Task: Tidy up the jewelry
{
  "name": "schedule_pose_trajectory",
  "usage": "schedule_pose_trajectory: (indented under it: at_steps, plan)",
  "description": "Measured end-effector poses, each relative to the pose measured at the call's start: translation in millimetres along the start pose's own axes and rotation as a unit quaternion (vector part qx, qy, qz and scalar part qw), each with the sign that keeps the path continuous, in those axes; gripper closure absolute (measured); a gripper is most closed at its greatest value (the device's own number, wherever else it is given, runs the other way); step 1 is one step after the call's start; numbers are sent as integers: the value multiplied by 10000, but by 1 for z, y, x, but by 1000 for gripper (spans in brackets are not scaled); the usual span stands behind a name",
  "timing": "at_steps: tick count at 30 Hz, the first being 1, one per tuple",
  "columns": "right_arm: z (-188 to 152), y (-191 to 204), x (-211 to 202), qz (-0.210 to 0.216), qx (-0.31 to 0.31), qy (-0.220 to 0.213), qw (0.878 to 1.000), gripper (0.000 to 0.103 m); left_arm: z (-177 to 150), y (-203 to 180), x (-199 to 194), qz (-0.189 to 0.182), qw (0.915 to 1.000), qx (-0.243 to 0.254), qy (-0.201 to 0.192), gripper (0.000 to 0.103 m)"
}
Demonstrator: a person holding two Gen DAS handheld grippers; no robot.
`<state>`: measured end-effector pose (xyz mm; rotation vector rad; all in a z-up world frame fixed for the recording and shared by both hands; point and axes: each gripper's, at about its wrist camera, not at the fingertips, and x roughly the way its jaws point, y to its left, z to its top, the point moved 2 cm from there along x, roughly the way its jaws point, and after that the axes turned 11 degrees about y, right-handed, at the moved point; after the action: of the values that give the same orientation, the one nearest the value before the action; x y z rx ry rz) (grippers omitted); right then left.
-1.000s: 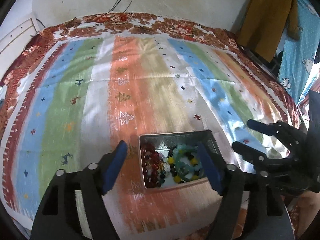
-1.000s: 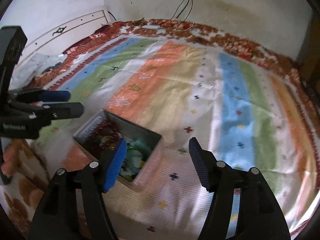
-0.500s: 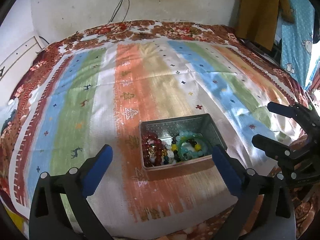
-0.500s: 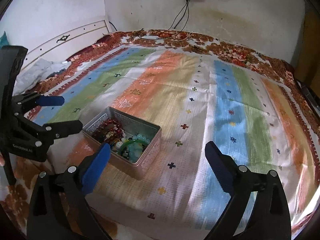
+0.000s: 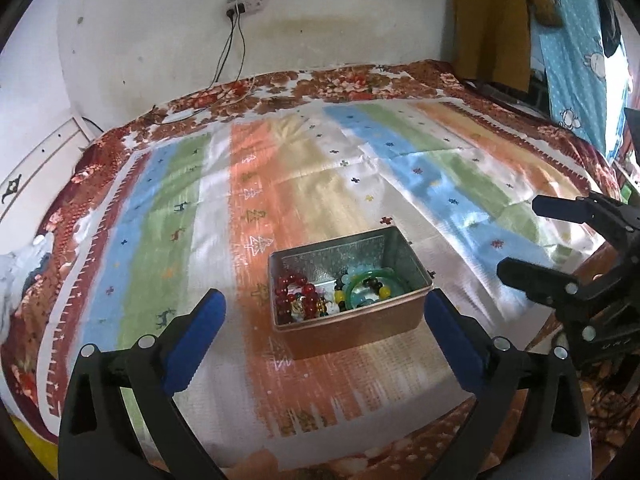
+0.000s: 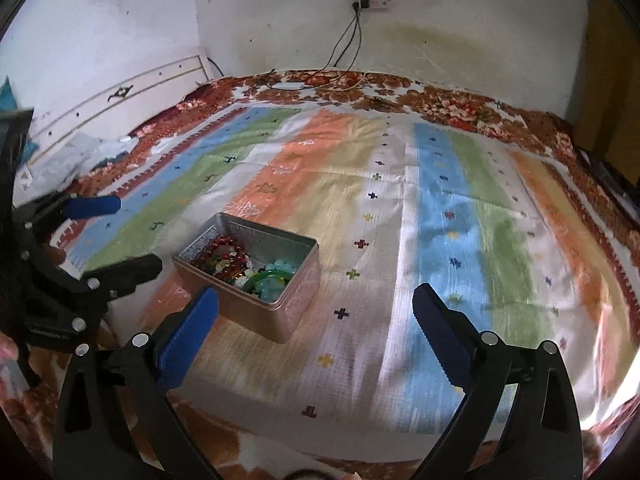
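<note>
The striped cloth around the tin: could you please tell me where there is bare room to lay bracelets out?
The striped cloth lies bare right of the tin and beyond it, up to the flowered border. It is tighter left of the tin, where the left gripper hangs open. The tin itself is crowded with bead bracelets.

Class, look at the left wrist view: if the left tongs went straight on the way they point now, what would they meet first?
Probably the open metal tin of beaded bracelets; it sits centred ahead of the left tongs, though depth is uncertain.

My left gripper (image 5: 326, 312) and right gripper (image 6: 316, 306) both tilt downward over the bed's near edge, jaws just opened wide, nothing between them.
</note>
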<state>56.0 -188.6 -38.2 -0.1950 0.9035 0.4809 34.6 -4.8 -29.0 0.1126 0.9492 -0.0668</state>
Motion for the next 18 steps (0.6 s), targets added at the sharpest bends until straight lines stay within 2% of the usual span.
schedule_pose_trajectory:
  at_steps: [4, 7, 18]
  plan:
    - [-9, -5, -8, 9, 213, -120, 9997, 4, -5, -2, -10, 126, 9996, -84, -254, 6]
    - [-14, -6, -13, 7, 279, -197, 9994, 4, -7, -2, -11, 16, 9995, -182, -240, 6]
    - [-16, -8, -11, -4, 355, -212, 9991, 4, -10, -7, -10, 74, 9996, -132, -232, 6]
